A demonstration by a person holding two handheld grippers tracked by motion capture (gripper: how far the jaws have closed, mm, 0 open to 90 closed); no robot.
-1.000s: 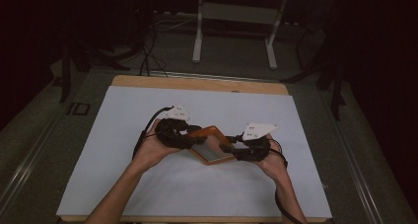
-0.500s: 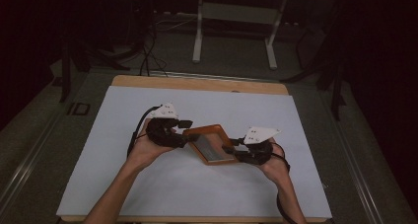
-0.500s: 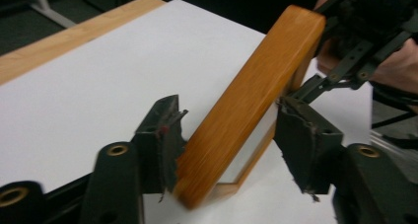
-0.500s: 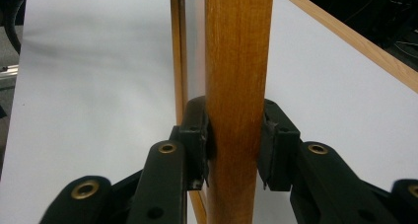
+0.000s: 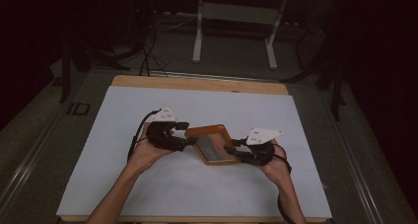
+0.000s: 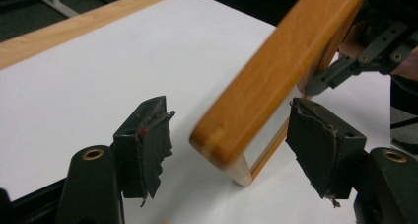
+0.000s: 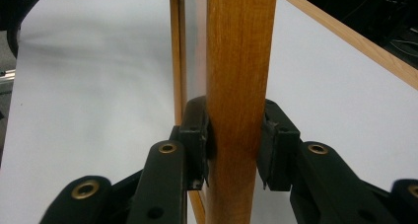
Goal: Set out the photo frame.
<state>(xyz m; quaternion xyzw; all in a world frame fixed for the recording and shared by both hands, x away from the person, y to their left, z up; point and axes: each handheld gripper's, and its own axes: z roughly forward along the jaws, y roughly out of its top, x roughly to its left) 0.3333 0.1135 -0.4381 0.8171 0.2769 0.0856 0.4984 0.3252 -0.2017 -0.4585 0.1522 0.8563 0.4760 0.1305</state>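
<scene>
A wooden picture frame point(image 5: 212, 144) with a clear pane hangs tilted a little above the white sheet. My right gripper point(image 5: 230, 150) is shut on its right rail; in the right gripper view both pads point(image 7: 197, 135) press the frame's wooden rail point(image 7: 236, 61). My left gripper point(image 5: 185, 135) is at the frame's left corner. Its jaws have just been opening. In the left gripper view the frame's corner point(image 6: 231, 150) sits between the two pads point(image 6: 148, 135) with a gap on each side. The right gripper point(image 6: 355, 61) shows beyond it.
A white sheet point(image 5: 148, 194) covers the wooden table, whose far edge point(image 5: 197, 83) is bare wood. Behind the table stand white metal legs point(image 5: 231, 31), and cables point(image 5: 148, 51) lie on the dark floor.
The left gripper's jaws have spread and let go of the frame's corner. The frame has swung to show more of its face. The right gripper keeps its grip.
</scene>
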